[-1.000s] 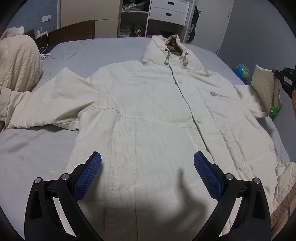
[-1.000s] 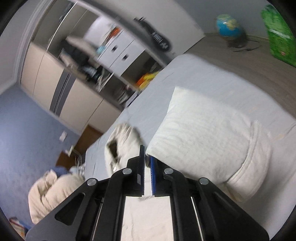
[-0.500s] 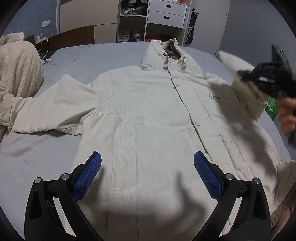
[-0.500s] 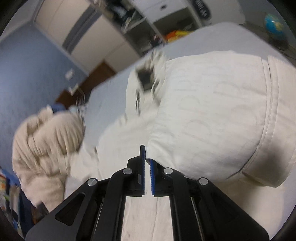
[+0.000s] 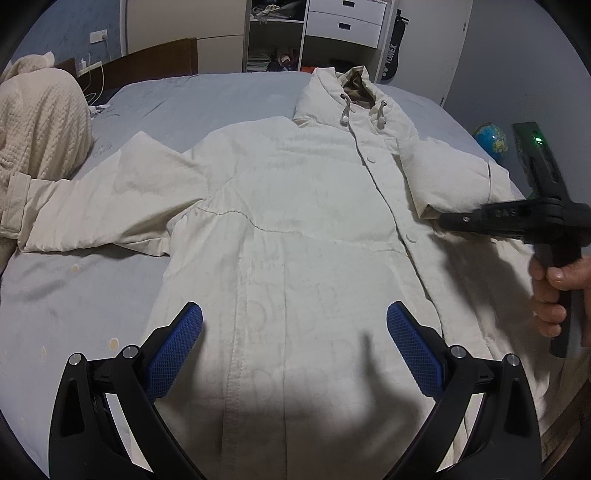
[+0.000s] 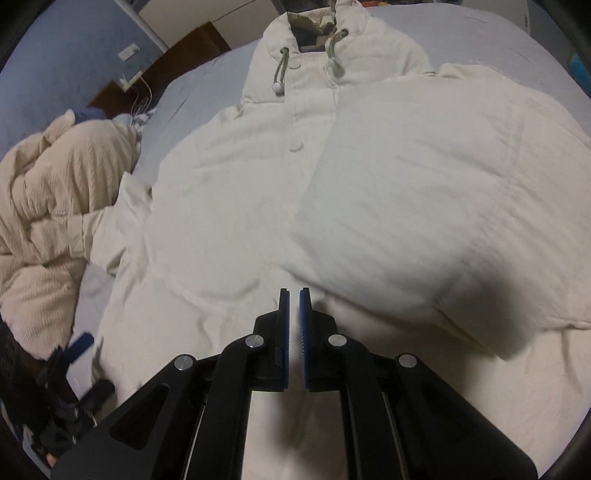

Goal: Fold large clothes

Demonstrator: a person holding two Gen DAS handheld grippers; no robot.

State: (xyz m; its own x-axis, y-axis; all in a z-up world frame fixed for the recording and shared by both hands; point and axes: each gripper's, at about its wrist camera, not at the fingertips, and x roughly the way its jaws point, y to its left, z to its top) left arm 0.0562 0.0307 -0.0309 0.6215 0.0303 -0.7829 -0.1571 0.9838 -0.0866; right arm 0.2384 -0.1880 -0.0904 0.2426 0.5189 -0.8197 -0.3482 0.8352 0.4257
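A large cream hooded coat (image 5: 295,221) lies front up on the grey-blue bed (image 5: 74,295), hood far. Its left sleeve (image 5: 92,206) stretches out flat to the left. Its right sleeve (image 5: 454,173) is folded inward over the chest. My left gripper (image 5: 294,332) is open and empty above the coat's lower front. My right gripper (image 6: 294,314) is shut on the cuff end of the folded sleeve (image 6: 424,206), low over the coat; it also shows in the left wrist view (image 5: 439,218).
A cream knitted blanket (image 5: 33,129) is heaped at the bed's left side. A wooden headboard (image 5: 155,70), white shelves and drawers (image 5: 343,22) stand behind. A globe (image 5: 489,138) sits on the floor to the right.
My right gripper has carried the right sleeve from the bed's right edge inward and down, so it now lies folded over the chest. The left gripper has barely moved.
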